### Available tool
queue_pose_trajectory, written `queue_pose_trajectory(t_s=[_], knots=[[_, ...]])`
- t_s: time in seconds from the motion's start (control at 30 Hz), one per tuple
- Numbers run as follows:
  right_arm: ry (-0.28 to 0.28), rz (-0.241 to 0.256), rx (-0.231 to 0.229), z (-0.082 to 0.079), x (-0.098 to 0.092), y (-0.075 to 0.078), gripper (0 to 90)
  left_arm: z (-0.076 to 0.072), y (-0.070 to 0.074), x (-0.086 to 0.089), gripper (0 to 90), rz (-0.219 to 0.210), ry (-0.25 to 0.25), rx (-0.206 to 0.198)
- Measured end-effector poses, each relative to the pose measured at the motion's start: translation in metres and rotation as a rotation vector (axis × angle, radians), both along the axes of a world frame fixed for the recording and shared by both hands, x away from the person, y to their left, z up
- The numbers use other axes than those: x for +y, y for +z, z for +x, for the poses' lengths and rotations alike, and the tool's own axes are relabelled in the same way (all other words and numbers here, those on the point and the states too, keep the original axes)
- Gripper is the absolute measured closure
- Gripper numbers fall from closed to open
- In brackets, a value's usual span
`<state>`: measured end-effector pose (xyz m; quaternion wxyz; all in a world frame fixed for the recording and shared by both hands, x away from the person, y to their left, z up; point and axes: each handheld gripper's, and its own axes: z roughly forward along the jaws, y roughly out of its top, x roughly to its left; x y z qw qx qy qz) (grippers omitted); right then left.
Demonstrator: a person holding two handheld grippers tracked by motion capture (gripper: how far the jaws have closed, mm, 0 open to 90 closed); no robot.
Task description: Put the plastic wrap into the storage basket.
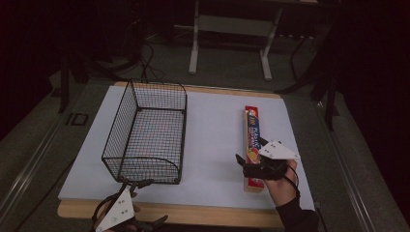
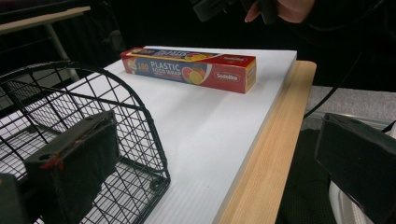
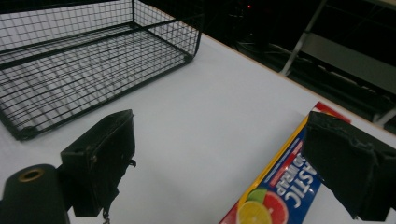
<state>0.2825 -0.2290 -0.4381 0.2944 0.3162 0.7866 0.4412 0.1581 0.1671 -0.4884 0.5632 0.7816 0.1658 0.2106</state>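
A long red box of plastic food wrap (image 1: pixel 252 128) lies lengthwise on the right of the white board (image 1: pixel 212 140). My right gripper (image 1: pixel 250 150) hovers open at its near half. In the right gripper view one jaw stands over the box (image 3: pixel 280 186) and the other over bare board, with the gripper (image 3: pixel 224 158) holding nothing. An empty black wire basket (image 1: pixel 126 113) stands on the left of the board. My left gripper (image 1: pixel 151 203) is open at the basket's near corner. One of its jaws stands before the mesh (image 2: pixel 93 93) and the other hangs past the wooden edge (image 2: pixel 275 149).
The board rests on a wooden tabletop whose rim (image 1: pixel 193 215) shows along the near side. Behind the table stands a grey metal frame (image 1: pixel 229 29), and cables (image 1: pixel 150 67) lie on the floor. The person's right hand (image 2: pixel 280 9) shows beyond the box (image 2: pixel 187 70).
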Motion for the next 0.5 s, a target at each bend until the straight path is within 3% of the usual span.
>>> queue_pose_trajectory(t_s=[0.13,0.3,0.43,0.5], knots=[[-0.025,-0.013,0.006,0.008,0.001,0.008,9.8,0.0,0.0,0.0,0.2,0.0,-0.001,0.002],[-0.08,-0.004,0.064,0.024,0.0,0.012,9.8,0.0,0.0,0.0,0.2,0.0,-0.005,0.003],[-0.133,-0.034,0.105,0.038,0.0,0.01,9.9,0.0,0.0,0.0,0.2,-0.003,-0.008,0.003],[-0.162,-0.03,0.151,0.045,0.0,0.008,9.9,0.0,0.0,0.0,0.2,-0.003,-0.007,0.004]])
